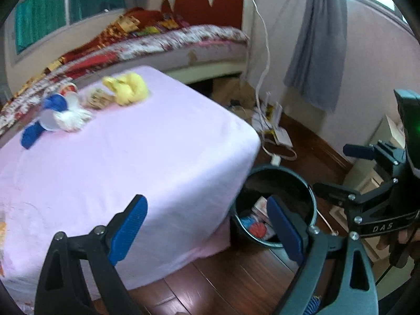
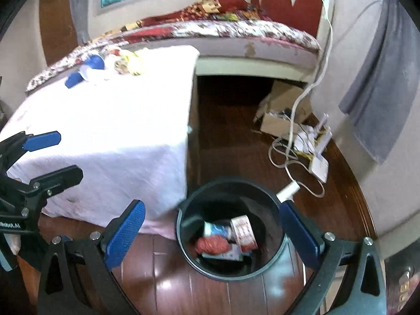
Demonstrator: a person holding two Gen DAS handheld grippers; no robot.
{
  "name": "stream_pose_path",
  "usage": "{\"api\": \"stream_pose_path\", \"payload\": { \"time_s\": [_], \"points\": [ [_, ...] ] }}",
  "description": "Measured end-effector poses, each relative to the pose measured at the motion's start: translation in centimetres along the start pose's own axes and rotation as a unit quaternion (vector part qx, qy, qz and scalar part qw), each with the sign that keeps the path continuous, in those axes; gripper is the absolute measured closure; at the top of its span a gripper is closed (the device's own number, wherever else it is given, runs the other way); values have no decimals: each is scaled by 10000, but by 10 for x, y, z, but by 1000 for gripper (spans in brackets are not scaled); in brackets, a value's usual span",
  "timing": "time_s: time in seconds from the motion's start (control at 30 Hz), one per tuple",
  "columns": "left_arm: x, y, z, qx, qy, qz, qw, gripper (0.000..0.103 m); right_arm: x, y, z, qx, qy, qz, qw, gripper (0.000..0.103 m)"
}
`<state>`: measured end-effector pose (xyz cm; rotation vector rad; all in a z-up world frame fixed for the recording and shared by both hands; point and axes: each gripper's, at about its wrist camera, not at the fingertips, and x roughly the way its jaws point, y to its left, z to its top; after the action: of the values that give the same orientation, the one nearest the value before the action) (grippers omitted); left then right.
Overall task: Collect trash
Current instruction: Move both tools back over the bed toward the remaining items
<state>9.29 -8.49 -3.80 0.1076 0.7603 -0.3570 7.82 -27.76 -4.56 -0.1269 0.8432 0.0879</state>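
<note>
Trash is in two places: some sits far off on the big table (image 1: 126,157), and some lies in the bin (image 2: 273,260) on the floor.

That table is the biggest thing here. A pale pink cloth covers it. In the left wrist view, the trash pile sits at about ten o'clock, near the far edge. It has a yellow crumpled thing (image 1: 127,89), a blue and white cup (image 1: 56,111), a white crumpled paper (image 1: 74,119) and a small printed wrapper (image 1: 97,98). They lie close together, some touching.

Next in size is the dark round bin. It stands on the wood floor (image 2: 225,131), just beside the table's corner. In the right wrist view it sits at six o'clock, between the blue pads. Inside it are a red crumpled thing (image 2: 212,245), a white box with red print (image 2: 244,229) and a blue and white packet (image 2: 218,229). The bin is not full.

Both claws hold nothing. The left gripper (image 1: 207,232) has its jaws wide apart, with only table and bin showing behind the gap. The right gripper (image 2: 212,239) is spread wide too, above the bin.

My guess is that the drop step is finished and a new pick is starting. The next move calls for reaching across the table to the pile at ten o'clock, setting the pads around one piece, like the yellow one, and squeezing. Soft paper may slip, so a firm pinch will help.
</note>
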Motion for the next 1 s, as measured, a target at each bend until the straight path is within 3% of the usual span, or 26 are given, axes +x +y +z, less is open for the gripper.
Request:
{"api": "stream_pose_path", "payload": {
  "time_s": [0.3, 0.47, 0.8, 1.0],
  "points": [
    [-14, 58, 7, -402, -234, 416, 9981, 10, 6, 36, 40, 49, -505, 336, 9981, 0],
    [-18, 98, 8, -672, -303, 757, 9944, 10, 19, 61, 66, -47, -336, 400, 9986, 0],
    [-6, 173, 27, -1171, -398, 1140, 9857, 17, 43, 107, 133, -228, -721, 602, 9953, 1],
    [28, 200, 49, -1272, -299, 1125, 9850, 22, 93, 134, 167, -399, -510, 684, 9956, 19]
  ]
}}
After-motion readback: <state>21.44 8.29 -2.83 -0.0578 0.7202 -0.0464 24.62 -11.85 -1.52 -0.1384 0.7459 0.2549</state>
